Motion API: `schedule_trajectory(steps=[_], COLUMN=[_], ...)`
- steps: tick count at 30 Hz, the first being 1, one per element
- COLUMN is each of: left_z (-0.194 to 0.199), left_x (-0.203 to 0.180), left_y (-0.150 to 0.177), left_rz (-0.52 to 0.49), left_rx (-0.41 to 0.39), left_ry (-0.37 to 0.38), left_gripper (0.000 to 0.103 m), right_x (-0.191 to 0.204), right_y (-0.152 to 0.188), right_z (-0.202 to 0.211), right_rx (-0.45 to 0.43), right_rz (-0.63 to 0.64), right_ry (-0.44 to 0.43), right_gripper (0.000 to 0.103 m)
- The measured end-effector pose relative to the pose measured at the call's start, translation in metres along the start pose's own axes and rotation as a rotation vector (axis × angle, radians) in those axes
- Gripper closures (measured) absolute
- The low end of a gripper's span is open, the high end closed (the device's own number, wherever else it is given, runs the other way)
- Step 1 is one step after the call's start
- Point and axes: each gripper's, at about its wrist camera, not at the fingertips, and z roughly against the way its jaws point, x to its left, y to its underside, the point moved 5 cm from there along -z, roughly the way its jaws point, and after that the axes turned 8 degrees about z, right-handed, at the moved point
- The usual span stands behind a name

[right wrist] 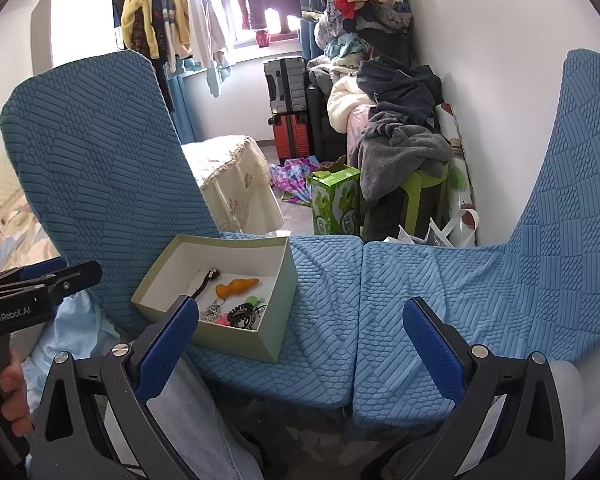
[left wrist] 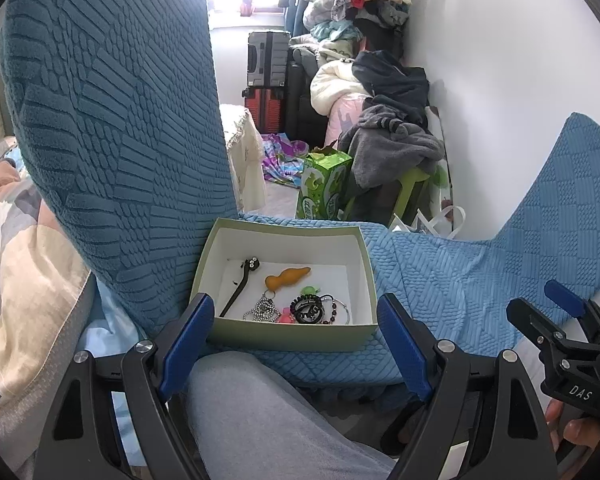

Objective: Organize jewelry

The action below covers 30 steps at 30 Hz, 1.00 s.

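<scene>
Since both the left tongs [left wrist: 296, 344] and right tongs [right wrist: 300, 344] are spread and empty, drop onto the green box [left wrist: 288, 334] on the blue seat cushion [left wrist: 440, 280] and pinch one piece, e.g. the black hair stick [left wrist: 240, 292], clear of the tangle.

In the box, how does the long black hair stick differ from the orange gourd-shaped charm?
The black hair stick is long, thin and slightly curved; the orange gourd charm is short, plump and bulbous. The hair stick runs diagonally along the left side of the box; the gourd charm lies crosswise near the middle. The hair stick ends in small beaded rounds; the gourd charm joins a metal ring. Both lie loose on the white floor, untouched by either gripper.
</scene>
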Motion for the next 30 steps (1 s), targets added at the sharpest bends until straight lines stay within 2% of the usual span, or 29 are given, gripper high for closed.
schedule_trajectory(steps=[30], left_z=[-0.0052], left_x=[0.005], left_y=[0.0031], left_rz=[0.0], left_rx=[0.015], left_ry=[-0.015], left_gripper=[0.019], right_x=[-0.0009], right_y=[0.0031], right_z=[-0.0014], right_rx=[0.005], right_rz=[-0.001], right_ry=[-0.001], right_gripper=[0.0])
